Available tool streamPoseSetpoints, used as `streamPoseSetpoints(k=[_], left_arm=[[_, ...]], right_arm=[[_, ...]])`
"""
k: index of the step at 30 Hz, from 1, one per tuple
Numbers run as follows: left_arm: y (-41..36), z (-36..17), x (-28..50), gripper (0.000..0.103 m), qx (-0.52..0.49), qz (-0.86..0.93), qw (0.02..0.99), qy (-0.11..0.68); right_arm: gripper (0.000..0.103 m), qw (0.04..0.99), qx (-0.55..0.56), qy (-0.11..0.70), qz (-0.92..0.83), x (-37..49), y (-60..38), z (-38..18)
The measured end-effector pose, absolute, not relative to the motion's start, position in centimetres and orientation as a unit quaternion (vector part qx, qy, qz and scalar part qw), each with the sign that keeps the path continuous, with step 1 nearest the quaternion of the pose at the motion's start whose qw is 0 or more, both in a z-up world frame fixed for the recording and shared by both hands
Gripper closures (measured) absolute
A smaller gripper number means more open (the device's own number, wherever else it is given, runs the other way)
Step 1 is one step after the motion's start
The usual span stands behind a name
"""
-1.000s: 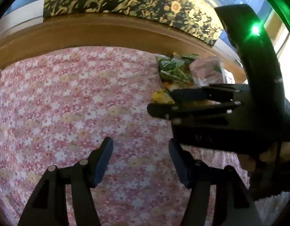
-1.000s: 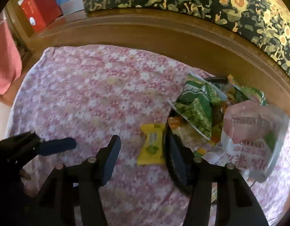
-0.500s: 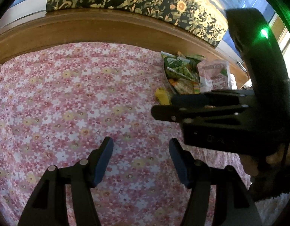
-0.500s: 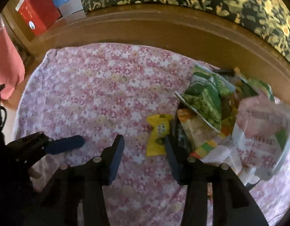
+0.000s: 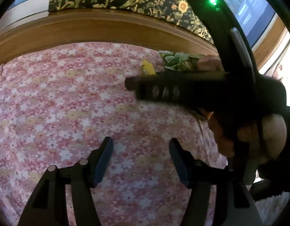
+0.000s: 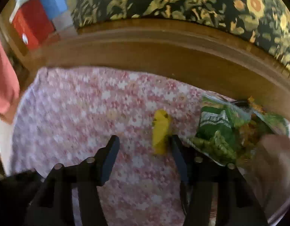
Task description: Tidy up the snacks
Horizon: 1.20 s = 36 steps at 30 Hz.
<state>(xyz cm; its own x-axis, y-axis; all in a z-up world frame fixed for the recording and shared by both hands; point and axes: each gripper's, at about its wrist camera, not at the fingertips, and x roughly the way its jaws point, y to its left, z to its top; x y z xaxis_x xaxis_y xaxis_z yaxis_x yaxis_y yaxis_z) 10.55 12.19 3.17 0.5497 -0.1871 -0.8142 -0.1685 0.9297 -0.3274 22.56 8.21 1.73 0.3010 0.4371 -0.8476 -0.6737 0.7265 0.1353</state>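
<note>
- Far left, a red box [image 6: 32, 22] up on the brown wooden ledge [image 6: 163, 43], well away from the snacks. No trouble there.
- Left black two-finger gripper [image 5: 140, 160]: jaws wide open, nothing held, hanging over the pink flowery cloth [image 5: 69, 103]. Could bump the other tool, crossing just in front.
- Small yellow snack packet [image 6: 161, 131] lying flat on the cloth, just beside the pile. Thin and slippery, so could slide away or get squashed flat.
- Right black two-finger gripper [image 6: 145, 150]: jaws open, nothing held, right finger [image 6: 178, 156] touching or almost touching the packet. Could push it instead of picking it up. Blurry view, so easy to miss.
- Green crinkly snack bags [image 6: 220, 131] heaped at the right, with a pink bag [image 6: 276, 160] in front, too blurry to read. Could snag a finger and spill out.
</note>
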Motion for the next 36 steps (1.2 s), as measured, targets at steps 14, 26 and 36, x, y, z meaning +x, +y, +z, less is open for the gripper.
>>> streamPoseSetpoints(k=[14,26,36], left_arm=[[11.9,2.9,10.8,0.038,-0.177,0.004,0.858,0.483],[10.7,2.9,12.1,0.033,-0.155,0.002,0.856,0.492],[9.9,2.7,12.7,0.033,-0.143,0.009,0.857,0.496]], right_arm=[[0.089,0.807,-0.052,0.439,0.391,19.2,-0.2,8.4],[0.088,0.845,-0.073,0.417,0.327,23.2,-4.9,11.6],[0.071,0.816,-0.111,0.491,0.286,26.3,-1.1,9.9]])
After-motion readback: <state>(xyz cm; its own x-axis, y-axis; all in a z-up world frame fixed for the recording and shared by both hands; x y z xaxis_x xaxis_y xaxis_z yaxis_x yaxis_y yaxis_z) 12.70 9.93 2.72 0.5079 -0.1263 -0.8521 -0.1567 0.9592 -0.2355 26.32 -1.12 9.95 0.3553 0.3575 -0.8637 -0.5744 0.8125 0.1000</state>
